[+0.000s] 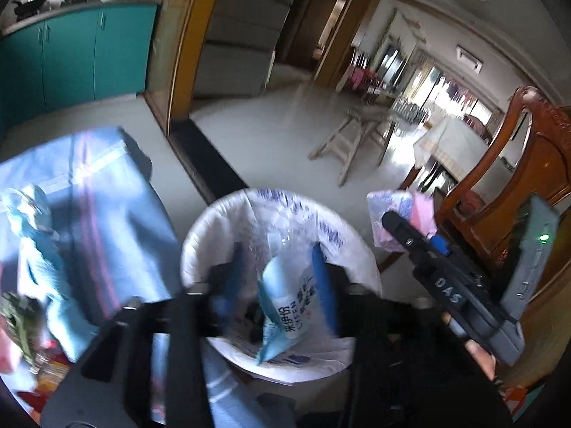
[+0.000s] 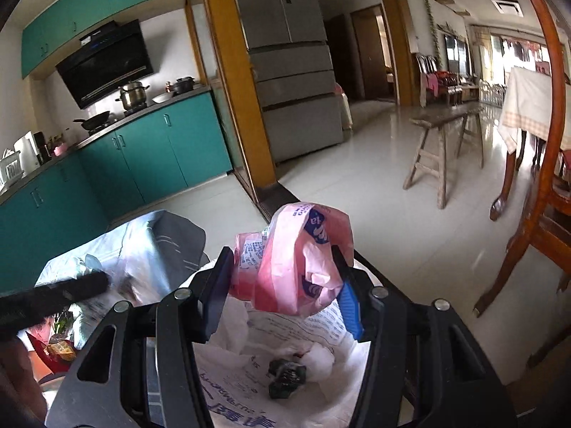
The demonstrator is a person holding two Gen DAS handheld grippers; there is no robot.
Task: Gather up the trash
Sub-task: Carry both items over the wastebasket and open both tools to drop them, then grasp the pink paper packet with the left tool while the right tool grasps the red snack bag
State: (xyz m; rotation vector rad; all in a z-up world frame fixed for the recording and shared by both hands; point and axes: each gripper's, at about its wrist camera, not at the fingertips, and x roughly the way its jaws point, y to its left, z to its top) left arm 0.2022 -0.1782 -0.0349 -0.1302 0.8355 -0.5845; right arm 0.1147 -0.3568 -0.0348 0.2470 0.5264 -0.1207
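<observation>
A trash bin lined with a white printed plastic bag stands on the floor below both grippers; it also shows in the right wrist view, with dark scraps and white tissue inside. My left gripper is open above the bin; a light blue wrapper hangs between its blue pads, and contact is unclear through blur. My right gripper is shut on a crumpled pink plastic bag over the bin's rim. It also shows in the left wrist view, right of the bin.
A table under a blue cloth with more litter stands left of the bin. A wooden chair is close on the right. A wooden bench and a clothed table stand farther off. Teal cabinets line the left.
</observation>
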